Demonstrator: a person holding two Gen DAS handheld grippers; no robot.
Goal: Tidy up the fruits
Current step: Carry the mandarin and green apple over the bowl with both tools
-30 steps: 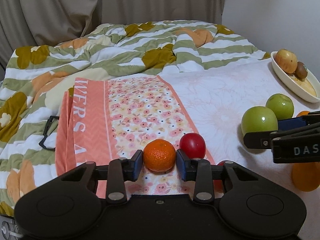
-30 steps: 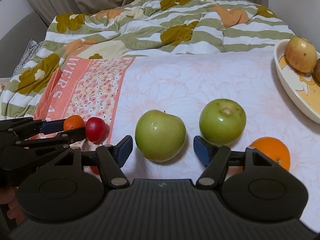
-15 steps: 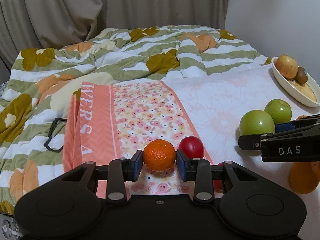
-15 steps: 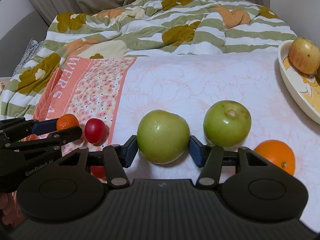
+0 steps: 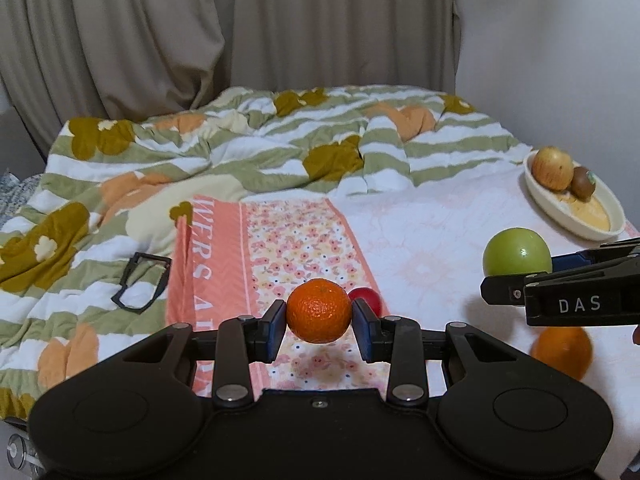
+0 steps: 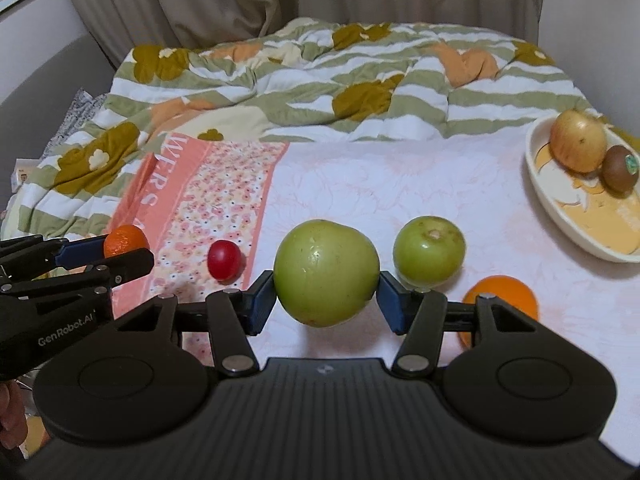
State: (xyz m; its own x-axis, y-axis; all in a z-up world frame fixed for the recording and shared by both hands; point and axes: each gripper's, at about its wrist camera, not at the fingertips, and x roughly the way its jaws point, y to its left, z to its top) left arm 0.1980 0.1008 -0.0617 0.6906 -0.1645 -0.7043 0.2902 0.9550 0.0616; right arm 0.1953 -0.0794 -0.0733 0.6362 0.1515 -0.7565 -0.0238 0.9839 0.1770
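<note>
Dish (image 6: 538, 184) holds an apple (image 6: 578, 145) and a kiwi (image 6: 619, 168). My left tool (image 5: 319, 326) is clamped on the mandarin (image 5: 319, 310) and my right tool (image 6: 326, 296) on a green apple (image 6: 326, 272), both clear of the bed, well short of the dish. Left lying short of the dish: second green apple (image 6: 429, 250), orange (image 6: 505, 296), red fruit (image 6: 224, 258); I judge the task under halfway.

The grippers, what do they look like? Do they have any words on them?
Both are black plastic tools. The left gripper and the right gripper each have a wide body with two round bumps, silver screws, jointed black links and blue pads on the jaws. From the side, white letters read "GenRobot.AI" on the left one and "DAS" on the right one. No cables or sleeves show.
</note>
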